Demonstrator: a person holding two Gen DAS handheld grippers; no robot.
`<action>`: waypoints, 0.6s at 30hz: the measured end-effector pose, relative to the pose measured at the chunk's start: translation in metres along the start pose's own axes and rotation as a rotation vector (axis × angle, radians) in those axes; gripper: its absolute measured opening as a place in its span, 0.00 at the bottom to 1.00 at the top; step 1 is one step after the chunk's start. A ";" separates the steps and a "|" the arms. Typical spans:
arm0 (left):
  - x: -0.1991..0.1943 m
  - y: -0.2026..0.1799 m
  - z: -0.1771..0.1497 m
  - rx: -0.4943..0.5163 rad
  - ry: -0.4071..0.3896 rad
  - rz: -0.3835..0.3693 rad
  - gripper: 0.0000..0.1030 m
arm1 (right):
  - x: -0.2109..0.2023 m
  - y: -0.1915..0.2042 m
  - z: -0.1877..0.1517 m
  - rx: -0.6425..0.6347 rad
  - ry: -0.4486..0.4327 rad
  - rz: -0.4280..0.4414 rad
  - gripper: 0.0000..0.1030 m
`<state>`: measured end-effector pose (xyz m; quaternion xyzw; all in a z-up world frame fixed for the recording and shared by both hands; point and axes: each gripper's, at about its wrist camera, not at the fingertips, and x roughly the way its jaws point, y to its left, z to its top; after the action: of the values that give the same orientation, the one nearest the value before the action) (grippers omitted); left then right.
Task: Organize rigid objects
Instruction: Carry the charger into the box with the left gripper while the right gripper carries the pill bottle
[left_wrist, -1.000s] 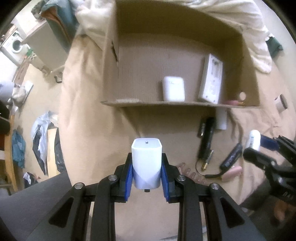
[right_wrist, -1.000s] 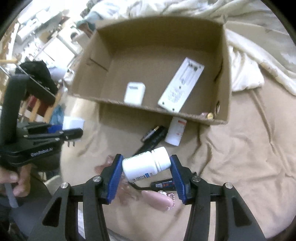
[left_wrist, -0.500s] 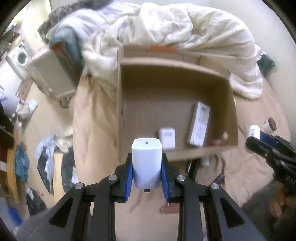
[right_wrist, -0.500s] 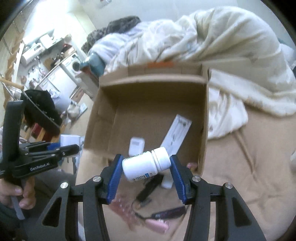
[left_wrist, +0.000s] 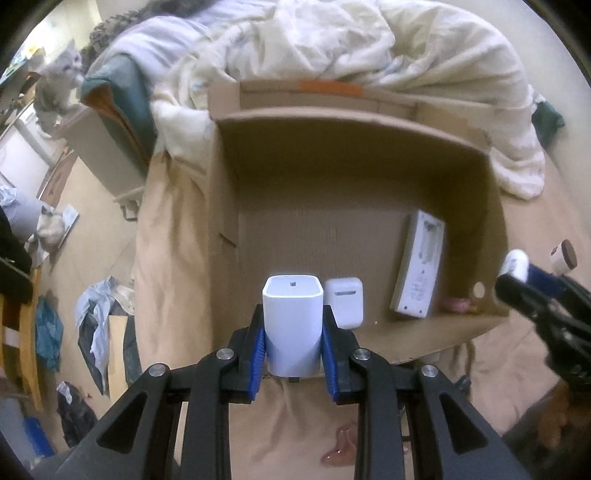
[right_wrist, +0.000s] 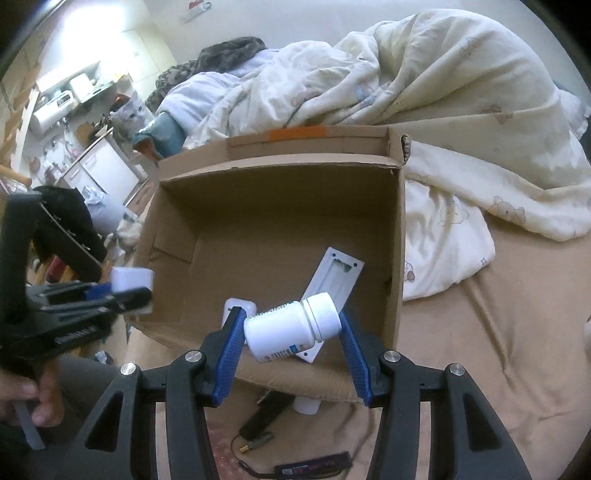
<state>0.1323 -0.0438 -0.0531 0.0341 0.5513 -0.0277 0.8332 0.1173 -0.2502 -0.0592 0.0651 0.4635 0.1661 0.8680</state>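
Your left gripper clamps the white charger at the cardboard box near edge | earbud case, white remote already inside | your right gripper pinches the pill bottle above | black items left on bed.

The white charger hid its own lower end between the left gripper pads. At three o'clock in the left wrist view, the right gripper was blurred and cut by the edge. The pill bottle covered the near end of the white remote and most of the earbud case. Its label print was too small to read. At six o'clock, the black stick ran under a finger.
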 end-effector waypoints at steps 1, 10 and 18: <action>0.003 -0.002 0.001 0.004 0.003 0.002 0.23 | 0.002 -0.001 0.000 0.007 0.004 -0.004 0.52; 0.033 -0.025 0.003 0.062 0.026 -0.030 0.23 | 0.022 -0.004 -0.006 0.009 0.083 -0.053 0.52; 0.049 -0.031 -0.004 0.107 0.038 0.002 0.23 | 0.030 -0.007 -0.011 0.038 0.135 -0.070 0.52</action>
<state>0.1455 -0.0743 -0.1003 0.0798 0.5646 -0.0555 0.8196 0.1252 -0.2465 -0.0913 0.0539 0.5262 0.1307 0.8385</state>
